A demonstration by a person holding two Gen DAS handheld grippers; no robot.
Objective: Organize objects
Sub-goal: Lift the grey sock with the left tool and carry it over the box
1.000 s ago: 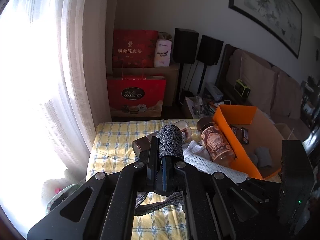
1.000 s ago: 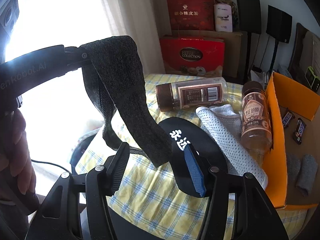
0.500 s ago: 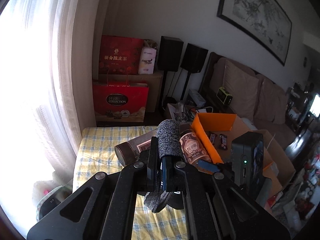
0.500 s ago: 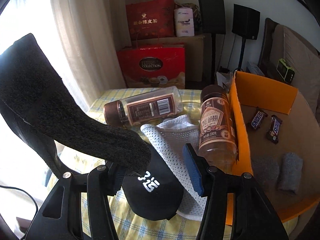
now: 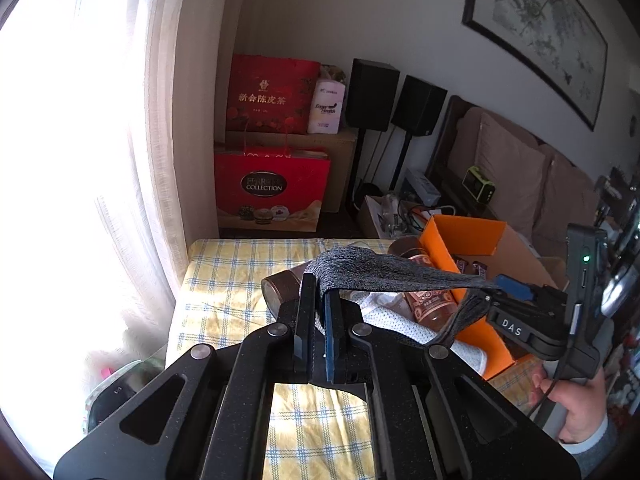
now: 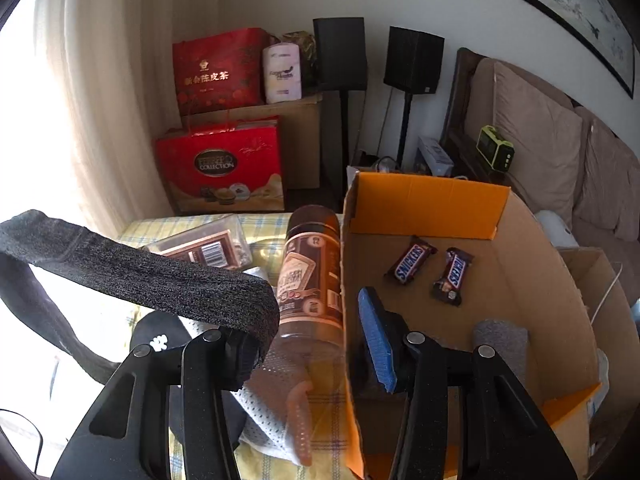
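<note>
While the dark grey sock (image 5: 384,276) hung stretched between the two tools, the items stood as follows

Left gripper (image 5: 317,320): jaws clenched on one end of the sock, the fabric folded over their tips.

Right gripper (image 6: 316,320): jaws part-way apart and just been closing; the sock's other end was draped over and round the left-hand finger (image 6: 240,360) only, the blue pad (image 6: 376,336) bare. Nothing pinched between the pads, so it was not a true grasp.

Cardboard box (image 6: 424,204), orange-lined, at the table's right edge: two Snickers bars (image 6: 412,266) and a rolled grey sock (image 6: 500,340) on its floor. The right gripper's blue pad was already above the box interior, the sock itself mostly short of the near wall.

Checked tablecloth (image 5: 224,280): two brown jars lying down, one clear-bodied (image 6: 204,248), one against the box wall (image 6: 312,272); a white mesh cloth (image 6: 276,412); a black cap (image 6: 160,340).

Step in hand, as judged: folding or rolling the sock for the box. To do it well, the right jaws should close properly on the loose end before any pull, since a sock merely hooked on one finger could slide off; keep the span taut and level, bring the ends together, and clear the box's near wall and the upturned jar beside it
</note>
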